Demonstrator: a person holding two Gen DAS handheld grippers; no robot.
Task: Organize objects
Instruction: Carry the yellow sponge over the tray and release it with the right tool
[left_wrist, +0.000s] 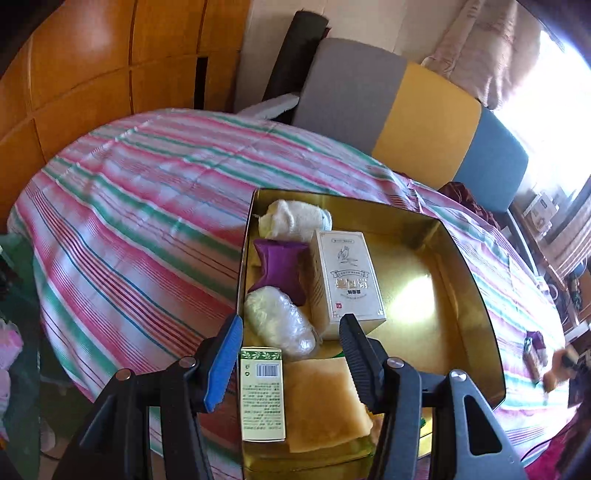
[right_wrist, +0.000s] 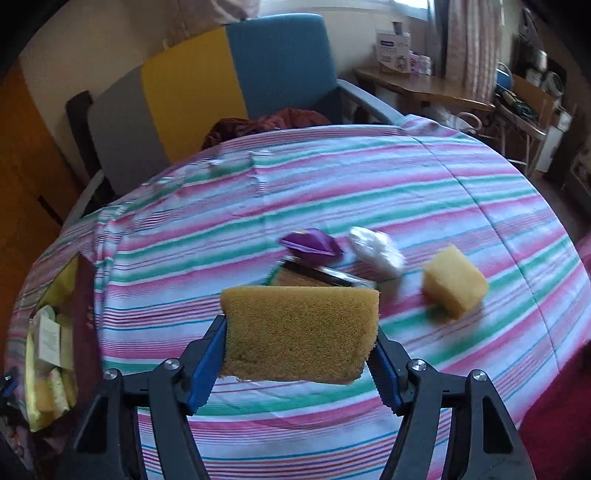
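With the right gripper (right_wrist: 297, 345) jaws clenched on the flat tan sponge (right_wrist: 301, 332) above the striped bed (right_wrist: 332, 192), carry it level into the gold tin box (left_wrist: 476, 295), whose right half is bare, past the released left gripper (left_wrist: 290, 354).

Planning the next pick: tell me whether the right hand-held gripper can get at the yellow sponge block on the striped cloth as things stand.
Probably not yet. The right hand-held gripper is already clamped on a brown sponge, so its jaws are full. The yellow sponge block itself lies uncovered on the striped cloth.
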